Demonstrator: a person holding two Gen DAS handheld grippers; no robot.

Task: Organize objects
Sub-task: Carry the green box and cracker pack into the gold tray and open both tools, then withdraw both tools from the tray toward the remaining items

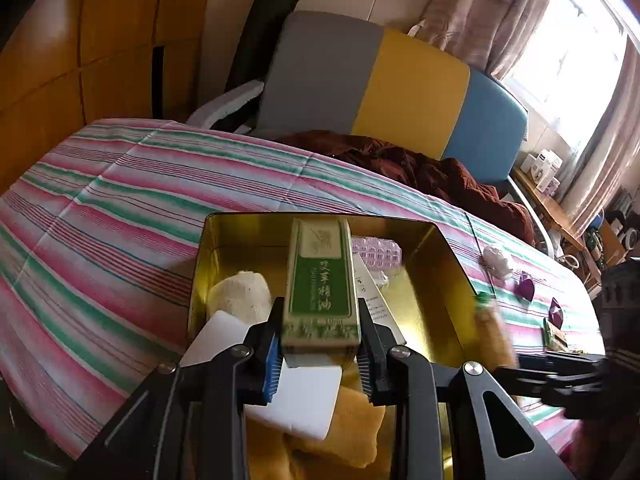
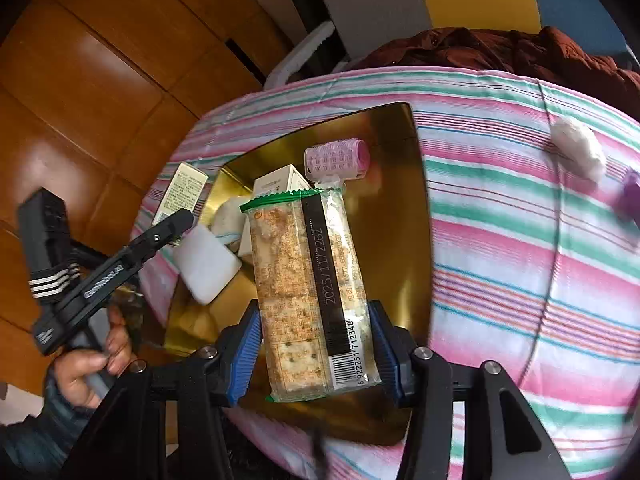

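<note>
A gold tin box (image 1: 444, 264) lies open on the striped bed; it also shows in the right wrist view (image 2: 404, 216). My left gripper (image 1: 320, 344) is shut on a green-and-cream carton (image 1: 320, 276) and holds it over the tin. My right gripper (image 2: 316, 344) is shut on a clear cracker packet (image 2: 308, 284) above the tin. In the tin lie a pink hair roller (image 2: 336, 158), a white sponge block (image 2: 204, 264), a cream cloth ball (image 1: 240, 292) and yellow cloth (image 1: 352, 432). The left gripper and its carton (image 2: 182, 192) show at the tin's left edge.
The pink, green and white striped bedspread (image 1: 120, 208) surrounds the tin. A white cotton wad (image 2: 578, 152) and purple items (image 1: 526, 286) lie right of the tin. A dark red blanket (image 1: 420, 164) and a grey-yellow-blue headboard (image 1: 400, 88) stand behind. Wooden wardrobe at left.
</note>
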